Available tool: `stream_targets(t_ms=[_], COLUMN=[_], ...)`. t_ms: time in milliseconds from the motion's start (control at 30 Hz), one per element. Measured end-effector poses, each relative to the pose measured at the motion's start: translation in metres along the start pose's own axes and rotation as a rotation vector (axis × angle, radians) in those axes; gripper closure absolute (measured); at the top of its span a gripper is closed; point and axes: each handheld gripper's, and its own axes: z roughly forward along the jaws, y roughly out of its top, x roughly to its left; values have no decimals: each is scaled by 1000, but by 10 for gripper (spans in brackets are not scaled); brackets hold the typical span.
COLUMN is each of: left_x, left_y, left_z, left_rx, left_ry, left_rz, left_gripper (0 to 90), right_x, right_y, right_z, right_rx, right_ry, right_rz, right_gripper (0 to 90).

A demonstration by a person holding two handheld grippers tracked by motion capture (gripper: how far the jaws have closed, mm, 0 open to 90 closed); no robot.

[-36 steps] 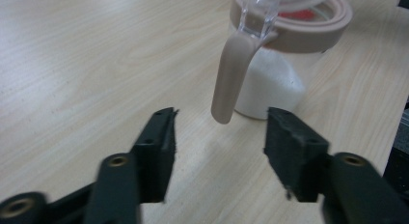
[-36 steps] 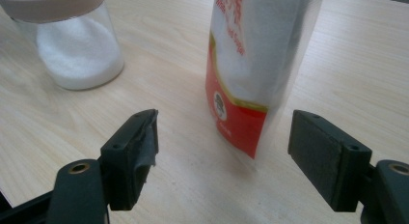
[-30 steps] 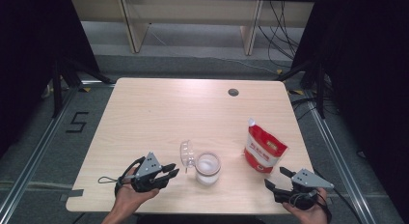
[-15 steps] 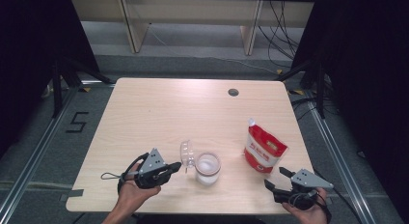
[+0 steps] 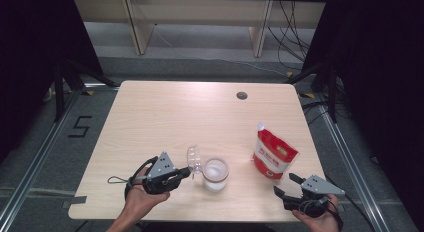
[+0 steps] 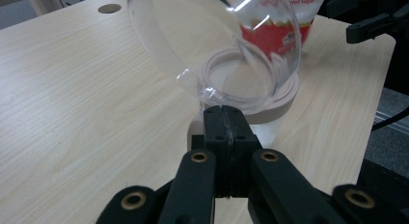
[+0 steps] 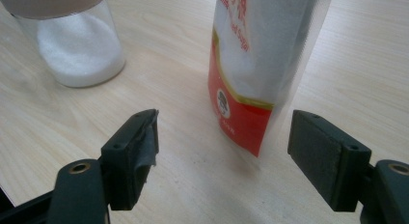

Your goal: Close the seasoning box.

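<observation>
A glass jar with white granules and a beige rim stands near the table's front edge. Its clear domed lid is tipped up on the jar's left side. My left gripper is shut on the lid's lower edge; in the left gripper view the jaws pinch the lid over the jar's rim. A red and white pouch stands upright to the right. My right gripper is open just in front of it, the pouch beyond the gap, the jar farther left.
The light wooden table has a round cable hole at the back right. Dark curtains flank both sides, and wooden frames and cables lie on the floor beyond the far edge.
My left gripper edged toward the jar and its jaws came together on the lid's edge. The right gripper, the pouch and the jar stayed where they were.
</observation>
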Motion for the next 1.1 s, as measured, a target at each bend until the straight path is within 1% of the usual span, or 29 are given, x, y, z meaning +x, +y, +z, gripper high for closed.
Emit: stream_targets(t_ms=[33, 67, 100, 133, 267, 367, 433, 533, 633, 667, 700, 733, 767, 800, 867, 933, 1000, 1033, 1100], left_x=[0, 0, 1, 1, 2, 1, 2, 0, 0, -1, -1, -2, -2, -2, -2, -3, -4, -4, -5], left_y=[0, 0, 0, 0, 1, 1, 2, 3, 3, 3, 4, 4, 4, 4, 4, 4, 5, 5, 5], left_z=[0, 0, 0, 0, 0, 1, 1, 1, 2, 2, 3, 3, 3, 4, 4, 4, 6, 6, 7], left_rx=[0, 1, 3, 4, -1, -2, -3, -6, -1, 0, -3, -2, -2, -8, -3, 6, 1, 9, 5], left_ry=[-2, -3, -1, 2, 0, -2, -3, 4, -3, 0, -8, -3, -5, -7, -11, -5, -17, -13, -18], left_rz=[4, 3, 5, 0, 8, 1, 18, 20, 29, 18, 21, 16, 20, 15, 24, 26, 27, 38, 31], left_gripper=[895, 895, 895, 895, 895, 894, 894, 895, 894, 894, 894, 894, 894, 894, 894, 893, 893, 891, 890], right_x=[0, 2, 2, 1, 1, 1, 1, 0, 0, 0, 1, 1, 0, 1, 0, 1, 0, 1, 1], right_y=[0, 0, 0, 0, 0, 0, 0, 0, 0, 0, 0, 0, 0, 0, 0, 0, 1, 0, 0], right_z=[0, -1, -1, 0, 0, -1, 0, 0, 0, 0, 0, 0, 0, 0, 0, 0, 0, 0, 0], right_rx=[0, 10, 10, 10, 9, 16, 10, 6, 5, 5, 5, 5, 5, 5, 6, 8, 5, 7, 7], right_ry=[0, 6, 6, 2, 3, 5, 2, 3, 4, 4, 4, 10, 4, 7, 9, 7, 12, 9, 9], right_rz=[-1, 26, 26, 5, 5, -1, 5, -13, -13, -13, -13, -10, -14, -12, -14, -2, -13, -10, -10], right_gripper=[272, 274, 274, 274, 274, 274, 274, 274, 274, 274, 274, 274, 274, 274, 274, 274, 275, 274, 274])
